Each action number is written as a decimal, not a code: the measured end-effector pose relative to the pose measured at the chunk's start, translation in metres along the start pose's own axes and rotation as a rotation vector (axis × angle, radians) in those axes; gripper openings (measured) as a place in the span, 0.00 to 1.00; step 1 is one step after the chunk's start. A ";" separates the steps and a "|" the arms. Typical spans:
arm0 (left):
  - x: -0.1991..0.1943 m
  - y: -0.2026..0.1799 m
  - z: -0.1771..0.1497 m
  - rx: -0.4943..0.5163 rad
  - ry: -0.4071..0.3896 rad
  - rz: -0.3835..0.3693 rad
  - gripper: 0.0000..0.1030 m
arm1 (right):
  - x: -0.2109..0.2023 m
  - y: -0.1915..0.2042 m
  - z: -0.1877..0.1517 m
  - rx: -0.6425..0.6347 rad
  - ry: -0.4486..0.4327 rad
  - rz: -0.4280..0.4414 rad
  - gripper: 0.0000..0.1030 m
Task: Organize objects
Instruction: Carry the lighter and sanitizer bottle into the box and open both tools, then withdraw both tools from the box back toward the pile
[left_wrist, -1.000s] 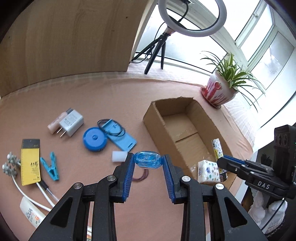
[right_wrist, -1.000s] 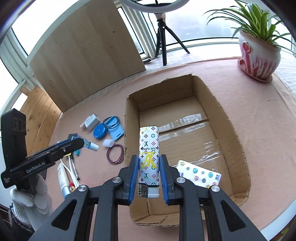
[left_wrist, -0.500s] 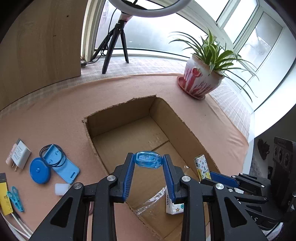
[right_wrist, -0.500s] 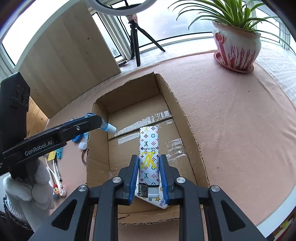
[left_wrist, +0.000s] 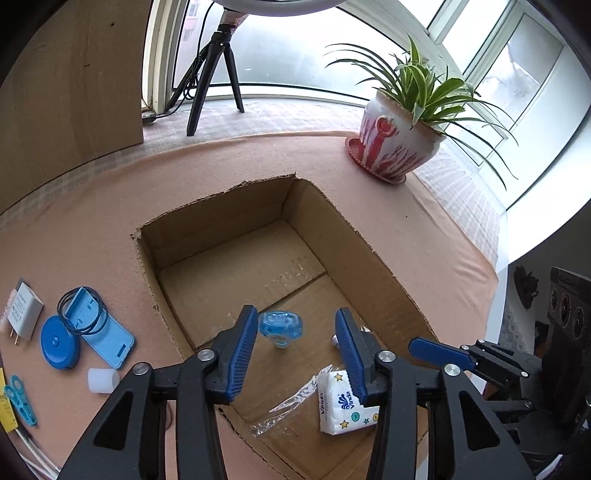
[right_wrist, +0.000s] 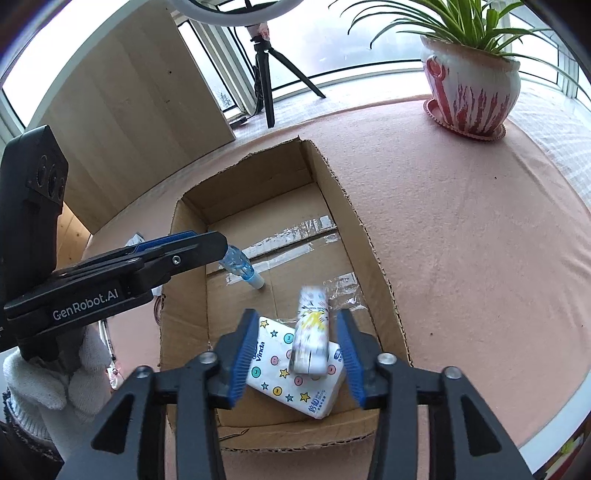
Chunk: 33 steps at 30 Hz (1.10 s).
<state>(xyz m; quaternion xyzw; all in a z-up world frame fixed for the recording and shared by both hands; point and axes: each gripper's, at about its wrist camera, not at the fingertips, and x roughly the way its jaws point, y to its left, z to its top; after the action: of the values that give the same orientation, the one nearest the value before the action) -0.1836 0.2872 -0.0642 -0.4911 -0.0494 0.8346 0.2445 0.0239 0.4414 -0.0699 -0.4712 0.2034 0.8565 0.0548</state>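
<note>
An open cardboard box (left_wrist: 221, 221) lies on the pink cloth. My left gripper (left_wrist: 295, 313) hangs over it, open. A small clear-blue bottle (left_wrist: 280, 326) sits loose between its fingers, touching neither. From the right wrist view the same bottle (right_wrist: 241, 268) hangs just off the left gripper (right_wrist: 216, 245) tip, inside the box (right_wrist: 251, 192). My right gripper (right_wrist: 297, 318) is open above the near end of the box. A patterned lighter (right_wrist: 310, 341), blurred, is free between its fingers, over a starred tissue pack (right_wrist: 280, 373). The left wrist view shows the tissue pack (left_wrist: 343, 410) and right gripper (left_wrist: 419, 347).
Left of the box lie a blue tape measure (left_wrist: 59, 345), a light-blue case with a black cable (left_wrist: 99, 332), a white charger (left_wrist: 24, 308), a white cap (left_wrist: 101, 380) and a blue clip (left_wrist: 22, 402). A potted plant (left_wrist: 399, 147) stands behind the box, a tripod (left_wrist: 216, 70) farther back.
Both grippers have opened. The blue bottle has left the left gripper and the lighter has left the right one; both are loose inside the box. The left gripper moved farther over the box.
</note>
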 end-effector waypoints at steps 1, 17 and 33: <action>-0.003 0.001 0.000 0.000 -0.004 0.001 0.52 | -0.001 0.001 0.000 -0.001 -0.006 -0.002 0.49; -0.059 0.105 -0.012 -0.181 -0.028 0.123 0.52 | -0.016 0.017 -0.007 0.001 -0.003 0.035 0.49; 0.007 0.136 -0.039 -0.147 0.162 0.252 0.51 | -0.023 0.034 -0.016 -0.015 0.006 0.052 0.49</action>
<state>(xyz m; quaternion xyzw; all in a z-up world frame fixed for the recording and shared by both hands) -0.2022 0.1656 -0.1339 -0.5758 -0.0285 0.8104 0.1047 0.0390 0.4060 -0.0482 -0.4686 0.2094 0.8577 0.0286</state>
